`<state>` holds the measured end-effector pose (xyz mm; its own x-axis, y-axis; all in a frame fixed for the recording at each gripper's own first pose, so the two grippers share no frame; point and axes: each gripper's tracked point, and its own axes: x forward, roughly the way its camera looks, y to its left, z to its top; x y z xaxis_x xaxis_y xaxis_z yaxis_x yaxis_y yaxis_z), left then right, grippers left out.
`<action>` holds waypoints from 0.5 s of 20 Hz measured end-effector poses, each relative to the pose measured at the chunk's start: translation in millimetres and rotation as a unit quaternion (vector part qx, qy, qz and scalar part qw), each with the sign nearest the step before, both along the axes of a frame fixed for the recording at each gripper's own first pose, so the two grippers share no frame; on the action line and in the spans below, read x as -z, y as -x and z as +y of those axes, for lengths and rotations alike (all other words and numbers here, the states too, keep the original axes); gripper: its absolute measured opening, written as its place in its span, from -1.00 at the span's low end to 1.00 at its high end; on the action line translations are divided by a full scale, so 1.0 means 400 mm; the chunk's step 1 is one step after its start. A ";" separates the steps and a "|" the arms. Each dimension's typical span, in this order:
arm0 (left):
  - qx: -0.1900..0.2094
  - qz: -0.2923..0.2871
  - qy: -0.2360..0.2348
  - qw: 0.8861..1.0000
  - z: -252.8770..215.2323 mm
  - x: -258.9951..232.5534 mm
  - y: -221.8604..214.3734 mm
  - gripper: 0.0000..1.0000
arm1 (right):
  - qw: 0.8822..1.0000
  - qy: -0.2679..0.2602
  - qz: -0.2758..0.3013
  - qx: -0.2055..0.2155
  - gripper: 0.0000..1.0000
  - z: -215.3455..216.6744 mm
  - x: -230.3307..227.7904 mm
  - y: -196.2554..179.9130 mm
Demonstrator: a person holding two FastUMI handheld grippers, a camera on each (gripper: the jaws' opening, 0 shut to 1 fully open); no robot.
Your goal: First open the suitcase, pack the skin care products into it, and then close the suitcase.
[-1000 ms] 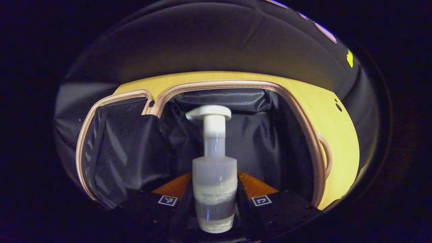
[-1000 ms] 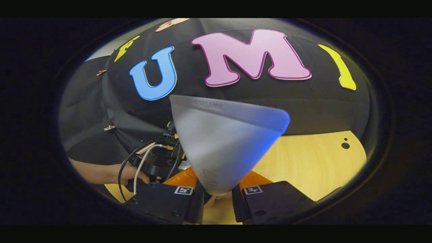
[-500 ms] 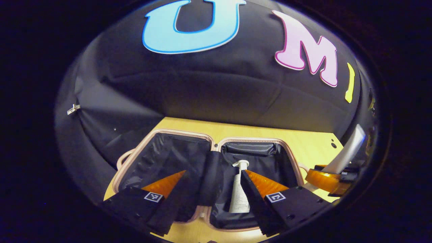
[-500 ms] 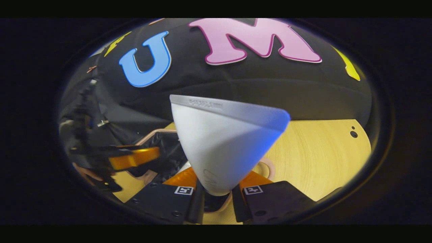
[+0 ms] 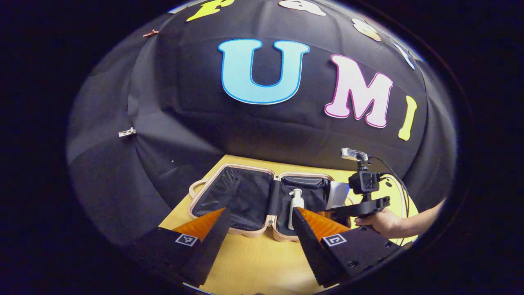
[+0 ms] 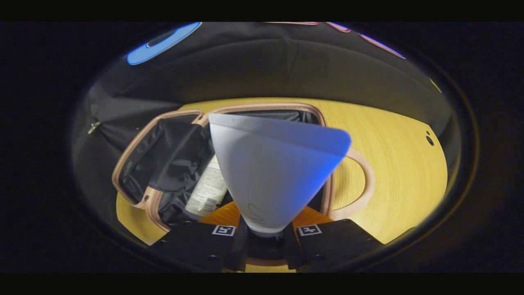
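In the left gripper view, my left gripper (image 5: 258, 237) hangs over the wooden table (image 5: 254, 266) with its fingers spread wide and nothing between them. Just above them, at lower centre, the suitcase (image 5: 249, 196) lies open, and a pump bottle (image 5: 295, 203) rests in its right half. At lower right, a hand (image 5: 378, 221) holds the right gripper (image 5: 348, 211) over that half.

In the right gripper view, my right gripper (image 6: 264, 241) is clamped on the narrow end of a white tube (image 6: 274, 168) at frame centre, above the open suitcase (image 6: 163, 159). The pump bottle (image 6: 206, 190) lies just left of the tube.
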<state>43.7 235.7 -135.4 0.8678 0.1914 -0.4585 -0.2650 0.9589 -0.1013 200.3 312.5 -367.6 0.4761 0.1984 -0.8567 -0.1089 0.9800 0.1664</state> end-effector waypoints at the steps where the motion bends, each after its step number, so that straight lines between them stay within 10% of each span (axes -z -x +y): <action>1: -0.001 -0.003 0.005 1.000 0.002 0.001 0.011 0.89 | 1.000 0.002 0.007 0.014 -0.19 0.007 0.006 -0.007; 7: -0.021 -0.002 -0.005 1.000 0.061 -0.005 0.075 0.89 | 0.998 0.039 -0.043 0.035 0.10 0.001 -0.058 -0.074; 10: -0.026 -0.011 -0.022 0.999 0.122 -0.005 0.053 0.89 | 0.997 0.023 -0.056 0.040 0.72 0.010 -0.112 -0.063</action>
<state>22.4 284.5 -133.3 0.8658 0.2566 -0.4296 -0.3132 0.9474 -0.0654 225.4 316.4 -322.9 0.5816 0.1183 -0.8048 -0.0462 0.9926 0.1125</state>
